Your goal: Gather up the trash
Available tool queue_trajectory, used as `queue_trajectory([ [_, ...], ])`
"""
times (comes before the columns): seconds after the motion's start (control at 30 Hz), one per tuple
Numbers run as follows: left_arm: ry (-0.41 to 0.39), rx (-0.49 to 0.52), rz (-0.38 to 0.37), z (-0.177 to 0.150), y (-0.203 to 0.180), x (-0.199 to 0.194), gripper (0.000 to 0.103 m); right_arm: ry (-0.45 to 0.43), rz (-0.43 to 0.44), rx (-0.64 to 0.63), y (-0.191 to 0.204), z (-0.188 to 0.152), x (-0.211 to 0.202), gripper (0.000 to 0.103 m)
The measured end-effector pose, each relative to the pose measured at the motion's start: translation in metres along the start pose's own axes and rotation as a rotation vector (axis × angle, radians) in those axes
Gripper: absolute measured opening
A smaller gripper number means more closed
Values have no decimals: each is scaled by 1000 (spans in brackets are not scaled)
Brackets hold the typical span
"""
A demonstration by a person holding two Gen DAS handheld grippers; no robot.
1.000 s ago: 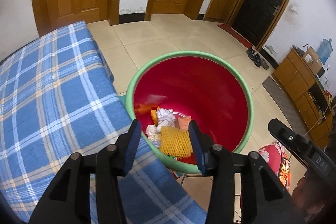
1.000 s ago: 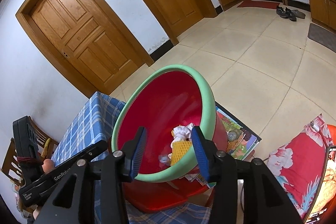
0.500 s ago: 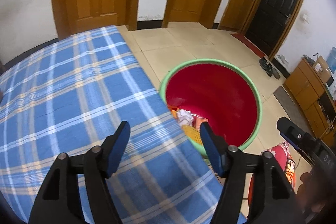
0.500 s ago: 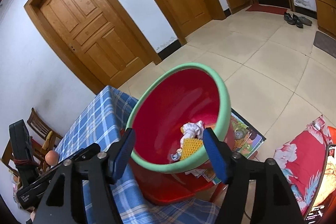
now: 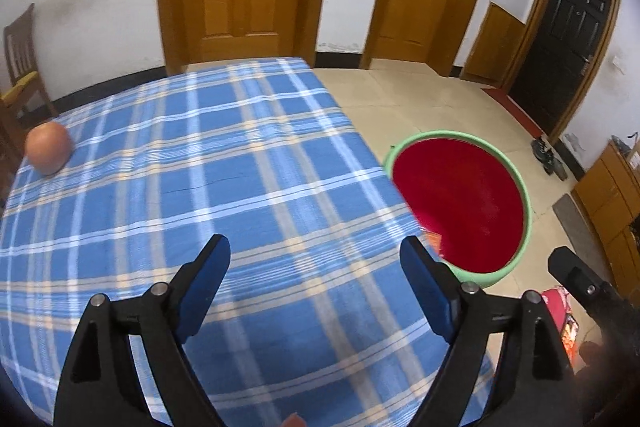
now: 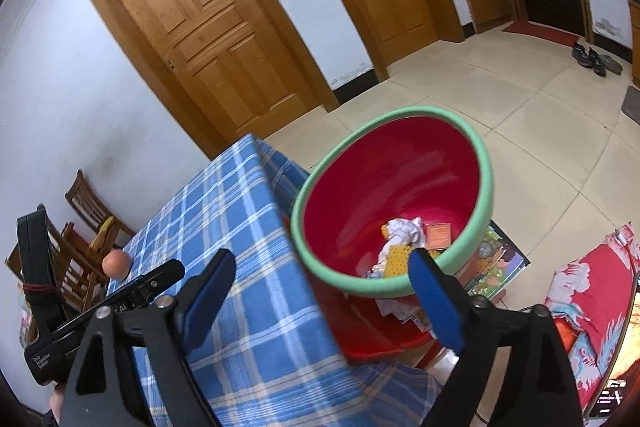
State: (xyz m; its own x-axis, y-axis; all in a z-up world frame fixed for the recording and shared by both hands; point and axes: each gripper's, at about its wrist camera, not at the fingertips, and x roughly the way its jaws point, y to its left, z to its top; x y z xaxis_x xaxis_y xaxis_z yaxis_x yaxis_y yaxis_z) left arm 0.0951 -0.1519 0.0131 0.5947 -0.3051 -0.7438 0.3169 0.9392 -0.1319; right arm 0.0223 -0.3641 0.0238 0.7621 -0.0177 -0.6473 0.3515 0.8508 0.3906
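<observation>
Item: round red plastic bin with a pale green rim [image 6: 394, 211], standing off the corner of the table covered in a blue, white and tan plaid cloth [image 5: 208, 187]; contents, seen from the right wrist view, a crumpled white paper or tissue wad [image 6: 402, 233], a yellow mesh-like piece [image 6: 396, 261] and a small orange card or packet [image 6: 438, 235], all lying at the bottom. Change noted: a second ago both grippers hung over the bin's mouth with jaws set narrow; both have since drawn away from it, the left gripper [image 5: 314, 281] swinging over the cloth so that the bin now sits to its right, beyond the right-hand finger. Both sets of jaws are opening and stand wide, nothing between them; the right gripper [image 6: 322, 287] likewise holds nothing. Reading: a drop into the bin looks finished, and the hands appear to be turning back to the table for the next piece. Position of task's thing: the bin lies ahead and slightly right of the right gripper, its near rim just past the right fingertip [image 6: 420, 261]. Remaining on the cloth: one round orange-pink fruit-like object [image 5: 48, 147] at the far left edge, well apart from the left gripper; whether it counts as trash cannot be told. No other loose litter shows on the visible cloth.
</observation>
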Motion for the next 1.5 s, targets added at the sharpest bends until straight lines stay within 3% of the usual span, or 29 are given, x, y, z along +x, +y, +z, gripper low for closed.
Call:
queue_trajectory([
  [0.37, -56, -55, 134, -15, 39, -33, 87, 26, 18, -100, 44, -20, 0, 101],
  [0.63, -83, -77, 201, -26, 59, -50, 88, 46, 21, -135, 63, -37, 2, 102],
  [1.5, -110, -92, 215, -43, 66, -68, 88, 34, 25, -182, 81, -52, -3, 102],
])
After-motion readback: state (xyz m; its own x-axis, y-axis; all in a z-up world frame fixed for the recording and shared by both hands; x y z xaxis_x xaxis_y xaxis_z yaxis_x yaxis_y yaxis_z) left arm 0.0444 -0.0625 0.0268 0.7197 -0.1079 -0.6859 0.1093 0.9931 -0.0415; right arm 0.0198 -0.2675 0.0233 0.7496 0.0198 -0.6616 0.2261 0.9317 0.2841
